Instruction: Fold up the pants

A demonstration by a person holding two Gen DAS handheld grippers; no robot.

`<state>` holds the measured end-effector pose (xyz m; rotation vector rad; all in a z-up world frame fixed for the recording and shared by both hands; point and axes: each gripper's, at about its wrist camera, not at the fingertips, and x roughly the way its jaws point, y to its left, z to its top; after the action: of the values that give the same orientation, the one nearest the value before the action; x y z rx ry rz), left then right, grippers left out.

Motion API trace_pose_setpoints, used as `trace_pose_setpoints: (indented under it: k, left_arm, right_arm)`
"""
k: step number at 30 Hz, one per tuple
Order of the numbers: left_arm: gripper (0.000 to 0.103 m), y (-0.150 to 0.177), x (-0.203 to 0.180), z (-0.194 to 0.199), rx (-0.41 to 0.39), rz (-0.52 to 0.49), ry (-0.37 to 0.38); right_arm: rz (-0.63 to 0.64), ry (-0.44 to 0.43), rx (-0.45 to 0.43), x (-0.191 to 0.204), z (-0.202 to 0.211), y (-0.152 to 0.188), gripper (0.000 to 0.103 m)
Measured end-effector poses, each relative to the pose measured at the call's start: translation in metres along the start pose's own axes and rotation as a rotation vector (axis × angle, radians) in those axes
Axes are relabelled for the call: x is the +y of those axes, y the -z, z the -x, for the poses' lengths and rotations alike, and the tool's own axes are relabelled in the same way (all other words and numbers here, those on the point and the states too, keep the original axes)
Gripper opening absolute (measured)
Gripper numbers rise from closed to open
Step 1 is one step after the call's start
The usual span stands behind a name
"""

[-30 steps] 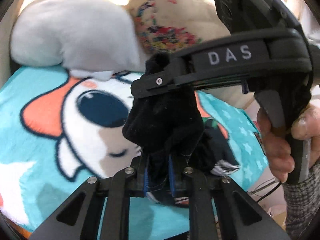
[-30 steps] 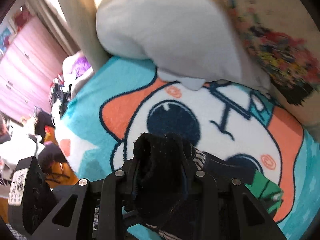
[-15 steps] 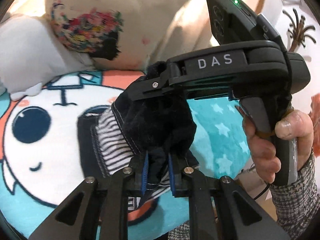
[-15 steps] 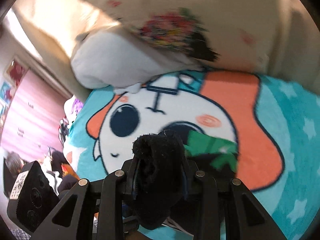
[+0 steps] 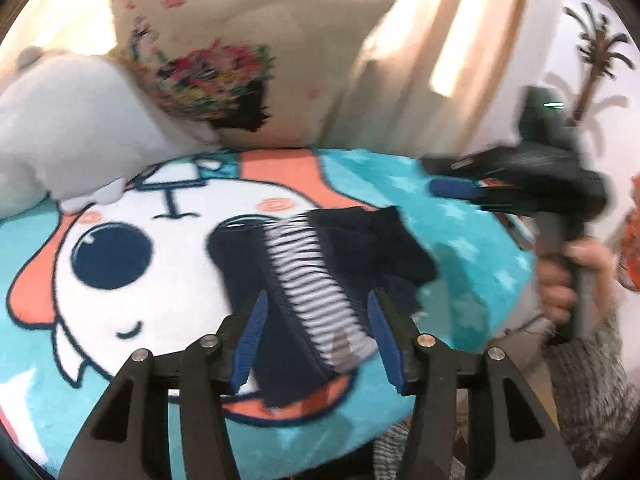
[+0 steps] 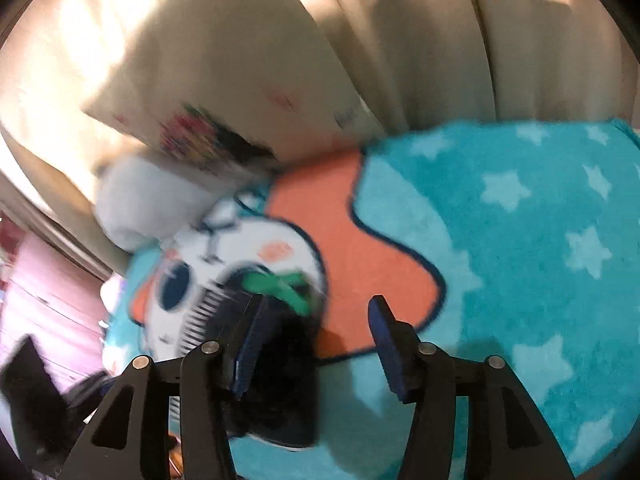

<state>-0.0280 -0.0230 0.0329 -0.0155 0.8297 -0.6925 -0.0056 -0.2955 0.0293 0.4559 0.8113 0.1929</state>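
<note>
Found the jaws of the left gripper [image 5: 316, 320] partway apart and opening, the blue pads [image 5: 250, 340] pressing on nothing. Saw the pants [image 5: 320, 264] lying between and just beyond those pads: a dark navy bundle with a black-and-white striped band running across it, resting loose on the blanket [image 5: 460, 240]. Could not tell whether cloth brushed the inner face of either pad, given the blur.

Found the jaws of the right gripper [image 6: 316, 328] likewise partway apart and opening. Saw dark cloth of the pants bunched against the left-hand pad in the right wrist view, with a green patch [image 6: 280, 284] just above it; noted the other pad standing free over the orange part of the blanket. Saw no pinch on the fabric there.

Farther out, from the left wrist view, made out the right gripper as a blurred black shape off to the right of the pants, gripped by a hand [image 5: 560, 280] in a grey woven sleeve [image 5: 592, 380].

Noted the blanket as teal with pale stars and a big cartoon face in white and orange, the pants lying over one of its dark eyes. Saw at its far edge a cream pillow [image 5: 248, 40] with a flower print and, beside it on the left, a grey plush toy [image 5: 80, 120]. Beyond those, pale curtains [image 6: 440, 40].
</note>
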Motion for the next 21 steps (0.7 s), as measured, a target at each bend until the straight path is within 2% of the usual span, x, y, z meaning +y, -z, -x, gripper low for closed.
trace_pose_setpoints:
  k: [2, 4, 7, 11, 16, 21]
  left_arm:
    - [0.051, 0.000, 0.004, -0.014, 0.016, 0.023, -0.030]
    - [0.051, 0.003, 0.005, -0.024, 0.042, 0.035, -0.047]
    - [0.051, 0.010, 0.006, -0.039, 0.084, 0.064, -0.029]
    - [0.051, 0.014, 0.007, -0.044, 0.090, 0.072, -0.027]
    - [0.053, 0.015, 0.010, -0.051, 0.104, 0.081, -0.003]
    - [0.053, 0.011, 0.010, -0.044, 0.111, 0.078, 0.009]
  right_arm:
    - [-0.031, -0.153, -0.015, 0.011, 0.008, 0.000, 0.058]
    - [-0.058, -0.326, 0.008, 0.024, 0.004, 0.003, 0.058]
    - [-0.102, -0.483, 0.043, 0.038, -0.012, 0.014, 0.058]
    - [-0.183, -0.470, 0.075, 0.027, -0.037, 0.031, 0.058]
    - [-0.250, -0.366, 0.054, -0.012, -0.047, 0.058, 0.056]
    - [-0.326, -0.431, 0.031, -0.037, -0.052, 0.067, 0.057]
